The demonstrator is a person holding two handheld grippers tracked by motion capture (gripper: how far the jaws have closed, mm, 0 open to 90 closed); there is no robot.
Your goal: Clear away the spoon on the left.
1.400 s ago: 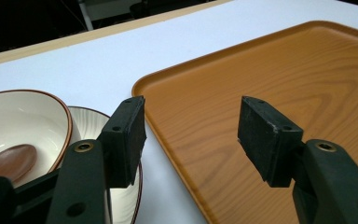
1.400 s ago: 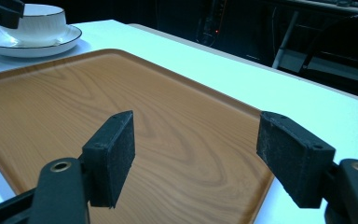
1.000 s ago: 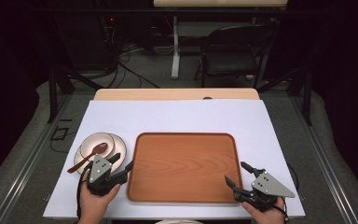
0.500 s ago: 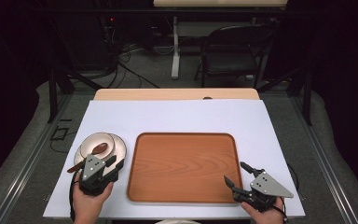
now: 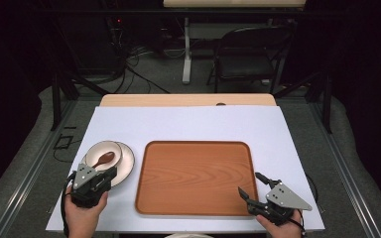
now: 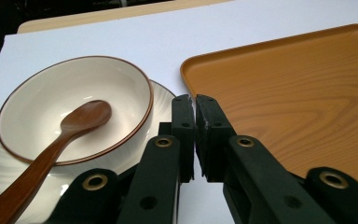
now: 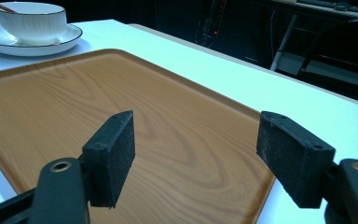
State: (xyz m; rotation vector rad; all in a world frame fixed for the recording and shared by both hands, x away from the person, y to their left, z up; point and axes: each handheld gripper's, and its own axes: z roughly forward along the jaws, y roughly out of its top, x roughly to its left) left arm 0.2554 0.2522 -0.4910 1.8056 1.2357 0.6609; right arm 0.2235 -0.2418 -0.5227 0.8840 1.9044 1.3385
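While the left tongs (image 6: 195,105) have just closed on the saucer (image 6: 161,95) rim, the right tongs (image 7: 200,149) gape over the bare tray (image 5: 193,178), so loading remains.

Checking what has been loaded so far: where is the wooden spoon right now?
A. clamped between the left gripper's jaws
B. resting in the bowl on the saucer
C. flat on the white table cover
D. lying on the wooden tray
B: the wooden spoon has its head inside the bowl, its handle leaning over the rim, on the saucer.
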